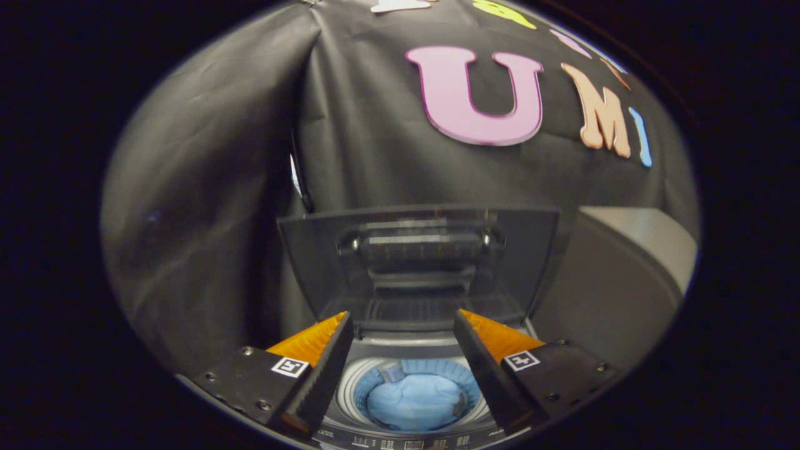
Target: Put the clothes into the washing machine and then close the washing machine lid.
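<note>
Nearest me, my gripper point(403, 350) hovers with its two fingers spread wide and nothing between them; just below and between the fingers, one washing machine point(412, 437) shows its open drum, with the clothes point(415, 400), one pale blue bundle, lying inside; beyond the fingers, its one lid point(417, 262) stands raised and upright against the cloth wall; far right, one grey panel point(625, 275); I judge the loading step done and the closing step in hand; the next move calls for reaching past the lid's top edge and drawing it forward and down over the drum
</note>
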A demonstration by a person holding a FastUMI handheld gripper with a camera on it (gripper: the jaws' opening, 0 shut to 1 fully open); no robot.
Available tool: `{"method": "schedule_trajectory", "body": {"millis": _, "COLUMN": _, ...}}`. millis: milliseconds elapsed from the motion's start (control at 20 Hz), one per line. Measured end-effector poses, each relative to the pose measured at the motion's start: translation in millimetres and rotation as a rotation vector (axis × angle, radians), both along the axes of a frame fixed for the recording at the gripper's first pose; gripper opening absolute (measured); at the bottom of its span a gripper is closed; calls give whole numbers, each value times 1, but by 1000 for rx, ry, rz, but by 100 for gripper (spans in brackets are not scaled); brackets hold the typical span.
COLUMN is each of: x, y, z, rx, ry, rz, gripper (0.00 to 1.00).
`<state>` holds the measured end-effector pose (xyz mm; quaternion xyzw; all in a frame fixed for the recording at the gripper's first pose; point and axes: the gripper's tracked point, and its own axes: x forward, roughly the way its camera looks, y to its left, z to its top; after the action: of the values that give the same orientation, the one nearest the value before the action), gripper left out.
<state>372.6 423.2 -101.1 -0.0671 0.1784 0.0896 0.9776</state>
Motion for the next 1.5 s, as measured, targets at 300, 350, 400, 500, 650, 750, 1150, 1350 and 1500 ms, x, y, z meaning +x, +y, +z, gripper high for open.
{"method": "schedule_trajectory", "body": {"millis": 300, "x": 61, "y": 30, "z": 55, "rx": 40, "ry": -123, "rz": -2, "gripper": 96}}
{"method": "schedule_trajectory", "body": {"millis": 350, "x": 74, "y": 29, "z": 58, "rx": 42, "ry": -139, "rz": -21, "gripper": 95}}
{"method": "schedule_trajectory", "body": {"millis": 400, "x": 85, "y": 27, "z": 53, "rx": 58, "ry": -134, "rz": -46, "gripper": 95}}
{"method": "schedule_trajectory", "body": {"millis": 500, "x": 112, "y": 22, "z": 50, "rx": 64, "ry": -139, "rz": -74, "gripper": 95}}
{"method": "schedule_trajectory", "body": {"millis": 650, "x": 136, "y": 20, "z": 44, "rx": -31, "ry": -171, "rz": -57, "gripper": 95}}
{"method": "schedule_trajectory", "body": {"millis": 750, "x": 144, "y": 23, "z": 29, "rx": -88, "ry": -168, "rz": -35, "gripper": 95}}
{"method": "schedule_trajectory", "body": {"millis": 1150, "x": 134, "y": 21, "z": 28, "rx": -10, "ry": -219, "rz": -61, "gripper": 95}}
{"method": "schedule_trajectory", "body": {"millis": 1350, "x": 113, "y": 19, "z": 30, "rx": 1, "ry": -233, "rz": -52, "gripper": 95}}
{"method": "schedule_trajectory", "body": {"millis": 1500, "x": 106, "y": 19, "z": 32, "rx": 1, "ry": -250, "rz": -48, "gripper": 95}}
